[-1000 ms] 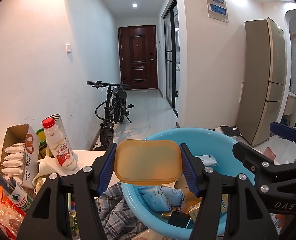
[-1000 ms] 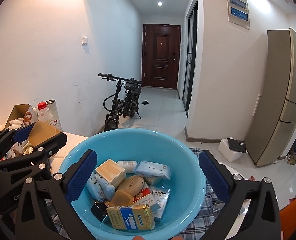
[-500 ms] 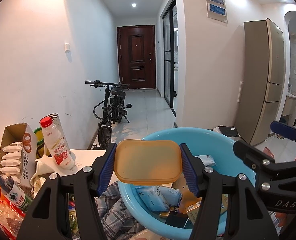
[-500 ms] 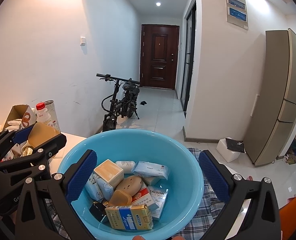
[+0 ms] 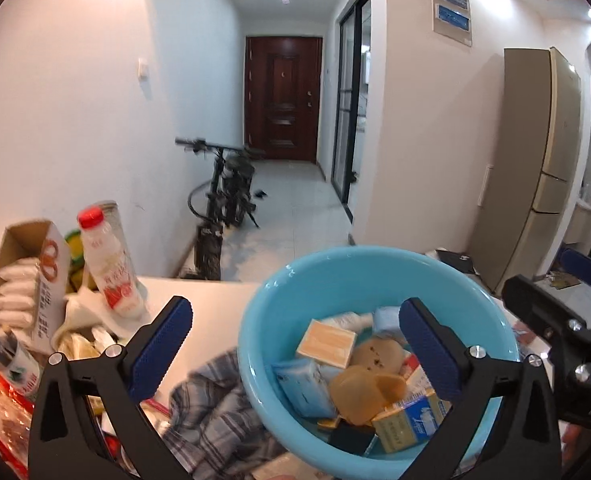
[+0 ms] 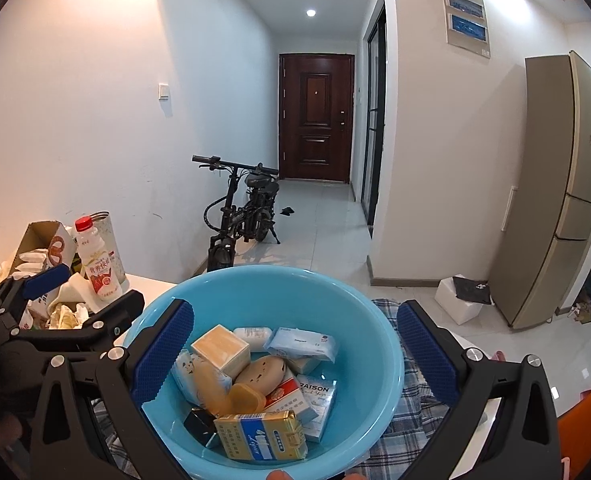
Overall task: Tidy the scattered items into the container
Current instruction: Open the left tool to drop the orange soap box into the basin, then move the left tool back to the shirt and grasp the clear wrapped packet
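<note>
A light-blue basin (image 5: 335, 256) sits on a plaid cloth and holds several boxes, tissue packs and a round brown toy (image 6: 265, 368). My left gripper (image 5: 293, 320) hangs over the basin's near left side, its jaws opening wide with nothing pressed between the blue pads. A translucent orange lid (image 5: 353, 390) lies blurred among the items in the basin (image 6: 275, 276), beside a similar orange piece (image 6: 249, 398). My right gripper (image 6: 295, 316) stands open above the basin with nothing in it. Its finger (image 5: 587, 268) shows at the right edge of the left wrist view.
Left of the basin stand a red-capped milk bottle (image 5: 111, 264), a cardboard box of white packets (image 5: 23, 280), a tin and crumpled tissue. The plaid cloth (image 5: 215, 408) bunches beside the basin. Beyond the table are a folding bike (image 6: 243, 216) and a fridge (image 6: 567, 200).
The left gripper held the orange lid above the basin; its jaws have sprung apart and the lid has dropped in among the items. The right gripper has stayed put.
</note>
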Action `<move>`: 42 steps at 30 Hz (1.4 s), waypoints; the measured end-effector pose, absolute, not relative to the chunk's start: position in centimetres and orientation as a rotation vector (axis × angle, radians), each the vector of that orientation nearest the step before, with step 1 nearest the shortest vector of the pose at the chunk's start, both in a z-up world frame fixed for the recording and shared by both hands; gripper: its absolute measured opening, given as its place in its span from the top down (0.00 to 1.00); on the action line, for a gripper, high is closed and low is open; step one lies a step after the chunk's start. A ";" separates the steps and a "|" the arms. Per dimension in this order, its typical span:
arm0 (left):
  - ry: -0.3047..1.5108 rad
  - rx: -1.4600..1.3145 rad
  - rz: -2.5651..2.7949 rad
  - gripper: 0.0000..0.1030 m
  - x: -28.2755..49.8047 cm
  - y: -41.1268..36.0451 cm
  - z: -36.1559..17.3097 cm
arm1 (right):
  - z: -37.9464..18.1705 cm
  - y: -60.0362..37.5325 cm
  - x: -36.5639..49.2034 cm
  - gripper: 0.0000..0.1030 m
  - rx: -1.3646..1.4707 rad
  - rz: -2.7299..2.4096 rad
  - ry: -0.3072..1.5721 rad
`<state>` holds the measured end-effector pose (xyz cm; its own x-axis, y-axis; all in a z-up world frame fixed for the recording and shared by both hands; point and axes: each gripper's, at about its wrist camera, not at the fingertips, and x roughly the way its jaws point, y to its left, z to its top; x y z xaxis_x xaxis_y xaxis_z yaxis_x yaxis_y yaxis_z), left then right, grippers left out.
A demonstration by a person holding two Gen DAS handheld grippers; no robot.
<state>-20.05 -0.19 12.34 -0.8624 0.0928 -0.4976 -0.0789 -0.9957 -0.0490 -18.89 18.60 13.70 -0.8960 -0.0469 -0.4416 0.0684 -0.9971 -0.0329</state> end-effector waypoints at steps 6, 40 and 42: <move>-0.013 -0.795 2.964 0.00 -19.9 0.3 12.2 | 13.7 18.3 -18.9 0.00 0.700 -2.997 0.087; 0.300 -0.886 2.770 0.00 -14.1 0.4 10.7 | 16.8 21.5 -16.5 0.00 0.599 -2.992 -0.007; 0.350 -0.932 2.744 0.00 -12.9 0.1 8.7 | 17.2 21.9 -16.2 0.00 0.586 -2.991 -0.028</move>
